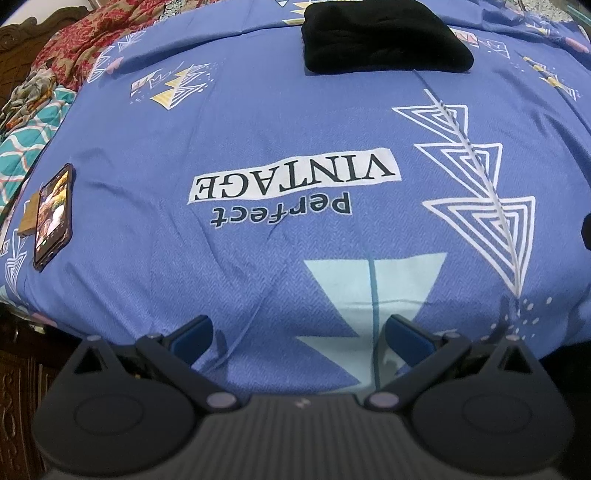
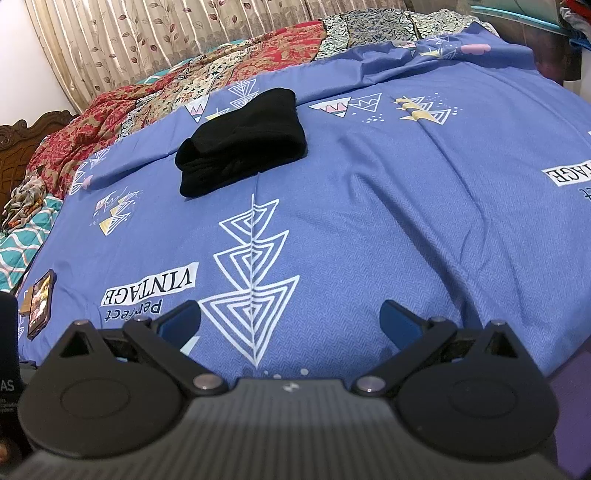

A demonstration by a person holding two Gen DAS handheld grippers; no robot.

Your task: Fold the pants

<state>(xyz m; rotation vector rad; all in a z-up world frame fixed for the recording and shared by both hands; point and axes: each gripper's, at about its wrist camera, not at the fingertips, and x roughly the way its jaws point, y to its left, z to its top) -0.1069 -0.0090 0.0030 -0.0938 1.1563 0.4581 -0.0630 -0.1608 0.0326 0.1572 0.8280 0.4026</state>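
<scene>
The black pants lie folded into a compact bundle at the far side of the blue printed bedsheet; in the right wrist view the same pants sit left of centre on the bedsheet. My left gripper stands open near the bed's front edge, well short of the pants, with nothing between its blue-padded fingers. My right gripper is open too, over the near edge of the sheet and far from the pants.
A phone with a lit screen lies at the sheet's left edge, also the phone in the right view. Patterned red and teal bedding is piled along the far left, before a curtain. A carved wooden headboard stands at left.
</scene>
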